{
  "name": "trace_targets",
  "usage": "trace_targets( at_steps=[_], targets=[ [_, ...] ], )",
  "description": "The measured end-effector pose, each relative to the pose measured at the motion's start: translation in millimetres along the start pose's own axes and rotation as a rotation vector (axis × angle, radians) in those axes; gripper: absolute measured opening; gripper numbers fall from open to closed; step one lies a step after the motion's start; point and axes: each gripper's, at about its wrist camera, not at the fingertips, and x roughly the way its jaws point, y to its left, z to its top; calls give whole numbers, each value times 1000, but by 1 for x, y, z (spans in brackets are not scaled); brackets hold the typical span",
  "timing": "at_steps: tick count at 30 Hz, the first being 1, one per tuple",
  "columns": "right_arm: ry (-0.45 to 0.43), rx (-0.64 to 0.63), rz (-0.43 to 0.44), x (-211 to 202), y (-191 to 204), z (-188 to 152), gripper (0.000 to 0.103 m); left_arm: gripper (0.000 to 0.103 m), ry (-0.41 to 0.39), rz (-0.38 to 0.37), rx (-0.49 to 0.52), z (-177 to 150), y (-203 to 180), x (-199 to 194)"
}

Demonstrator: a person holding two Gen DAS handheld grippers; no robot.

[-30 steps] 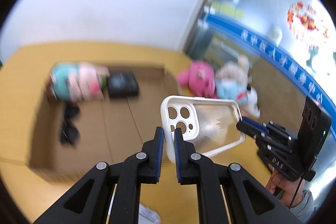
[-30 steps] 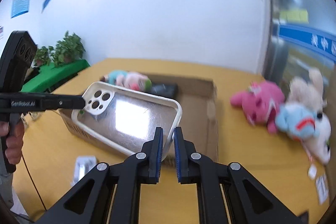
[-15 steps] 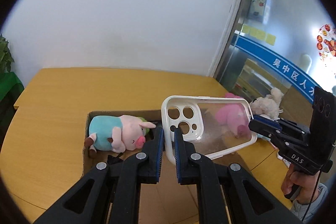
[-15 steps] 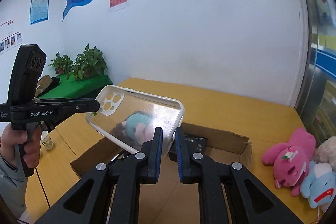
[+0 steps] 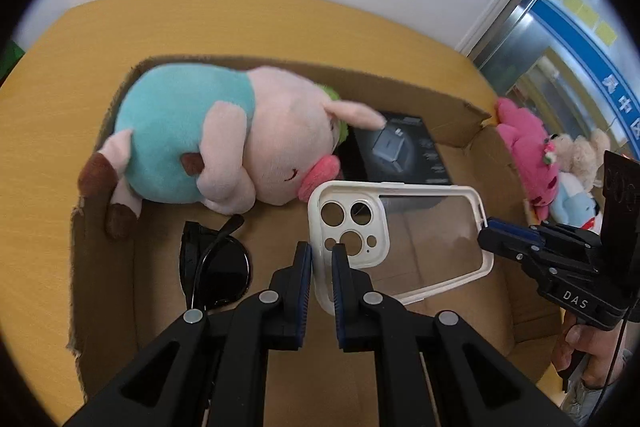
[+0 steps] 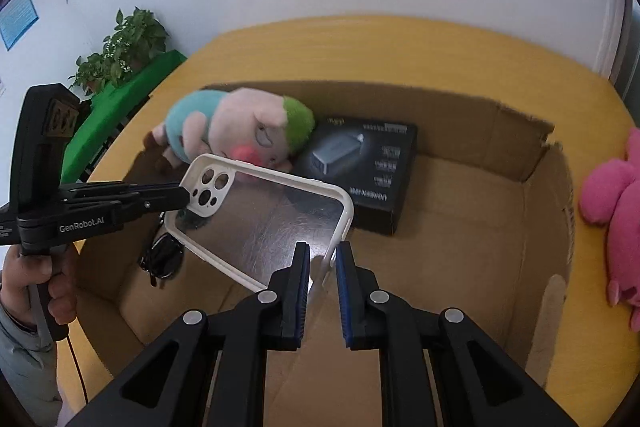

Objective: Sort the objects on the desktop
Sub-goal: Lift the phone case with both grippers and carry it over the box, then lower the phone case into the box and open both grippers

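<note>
Left wrist view, nearest first: the left tool (image 5: 321,259) is clamped on the camera-cutout end of a clear phone case (image 5: 400,239) with a white rim, and the right tool (image 5: 486,227) pinches the opposite end. From the right wrist view, the right tool's jaws look a touch apart around the white rim, so its bite seems light. The case hangs tilted, slung between both tools, above the open cardboard box (image 6: 516,163) and clear of its floor.

Below it on the box floor lie black sunglasses (image 5: 214,263). Beyond them a plush pig (image 5: 216,151) in a teal shirt rests on its side, its snout just beside the case's far rim, and a black charger box (image 5: 400,151) sits flat next to it. Outside the box, on the yellow bench (image 5: 280,15), lie a pink plush (image 5: 524,139) and other soft toys.

As I judge it, the risk is an uneven release: if one tool lets go first, the case swings and may drop onto the sunglasses. Lowering it further without steering clear could also snag the pig's snout.
</note>
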Motion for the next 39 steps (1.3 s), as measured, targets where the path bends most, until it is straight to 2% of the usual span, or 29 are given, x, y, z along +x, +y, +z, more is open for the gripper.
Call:
trace_targets(
  at_steps=[3,7,12,15,16,18,19,20,22,24,26,28,31,33,36,39],
  targets=[
    [98,49,33,29,-9,-5,14,9,60,51,-10,7,4,21],
    [192,59,9,59,-7,-5,14,9,111,74,-23,8,9,37],
    [218,72,2,73,-7,-8,15,9,187,120,-19,2,11,53],
    [223,56,-9,75,-2,-8,15,11,175,117,-46,2,14,52],
    [220,54,-14,75,0,-8,16,17,176,114,-47,1,14,51],
    [215,53,-7,72,2,-9,26,28,156,93,-47,-1,12,44],
    [205,47,-11,68,4,-10,42,33,128,100,-43,-2,11,36],
    [180,37,-31,60,8,-10,59,34,90,113,-36,-4,9,24],
    [89,2,-79,30,18,-11,71,34,1,132,-21,-9,3,-7],
    [-25,-53,-117,-13,36,-19,81,41,-135,139,3,-20,-6,-49],
    [-143,-89,-154,-53,56,-36,103,68,-302,169,56,-39,-24,-94],
    [-250,-101,-208,-89,76,-56,103,82,-453,213,113,-66,-41,-136],
    [-338,-101,-261,-126,100,-91,103,82,-594,273,206,-102,-69,-171],
    [-379,-105,-288,-138,113,-106,103,82,-630,304,227,-122,-84,-180],
    [-427,-102,-302,-155,122,-129,103,83,-626,235,218,-133,-97,-184],
    [-432,-112,-324,-166,126,-149,103,83,-604,206,215,-147,-105,-183]
  ],
)
